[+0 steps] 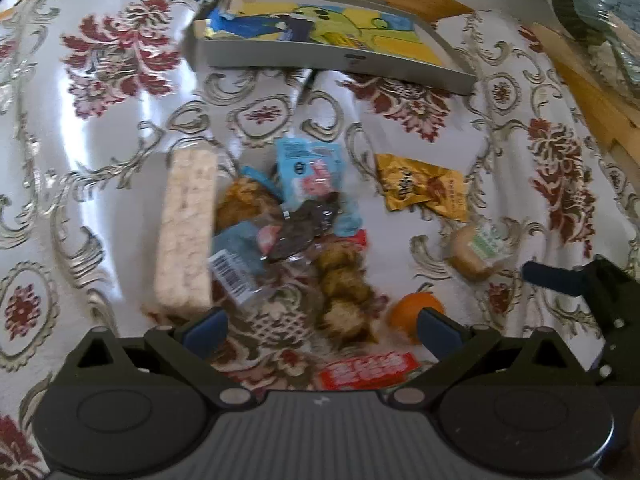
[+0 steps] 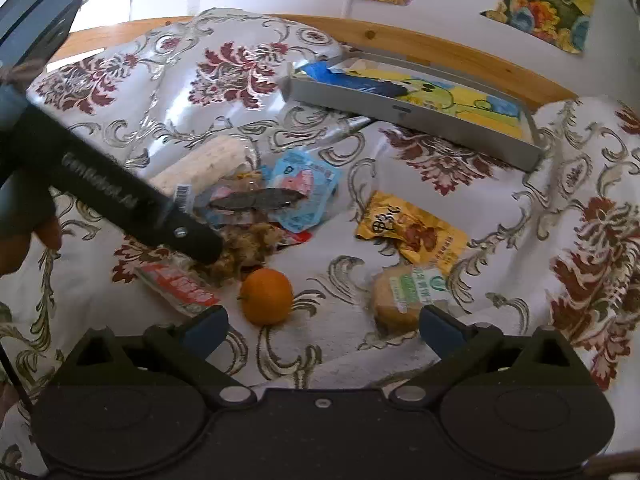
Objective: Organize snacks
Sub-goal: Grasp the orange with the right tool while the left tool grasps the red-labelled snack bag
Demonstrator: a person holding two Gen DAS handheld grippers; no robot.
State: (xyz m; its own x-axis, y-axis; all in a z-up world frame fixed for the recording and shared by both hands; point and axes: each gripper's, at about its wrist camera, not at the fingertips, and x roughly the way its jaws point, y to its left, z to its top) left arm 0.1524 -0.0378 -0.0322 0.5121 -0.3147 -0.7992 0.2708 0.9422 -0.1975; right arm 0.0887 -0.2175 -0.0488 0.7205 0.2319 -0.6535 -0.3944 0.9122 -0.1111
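Snack pile (image 1: 280, 232), orange (image 2: 267, 296) beside, tray (image 1: 332, 56) beyond

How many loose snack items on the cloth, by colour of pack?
Light blue packets: 2 clear, maybe more in the pile
Yellow packet: 1
Red packet: 1
Orange fruit: 1
Green-label bun: 1
Pale rice cake stack: 1
Brown clusters pack: 1
Total: at least 8

White cloth (image 2: 320, 344) with dark red flowers and grey-gold scrolls. Grey tray (image 2: 408, 114) lined in yellow, green and blue. Orange fruit (image 2: 267, 295). Gold packet (image 2: 414, 232); light blue packet (image 2: 304, 184) with pink; red-and-white wrapper (image 2: 180, 286). Pale rice cakes (image 1: 186, 232). Black grippers with blue fingertips (image 1: 206, 330).
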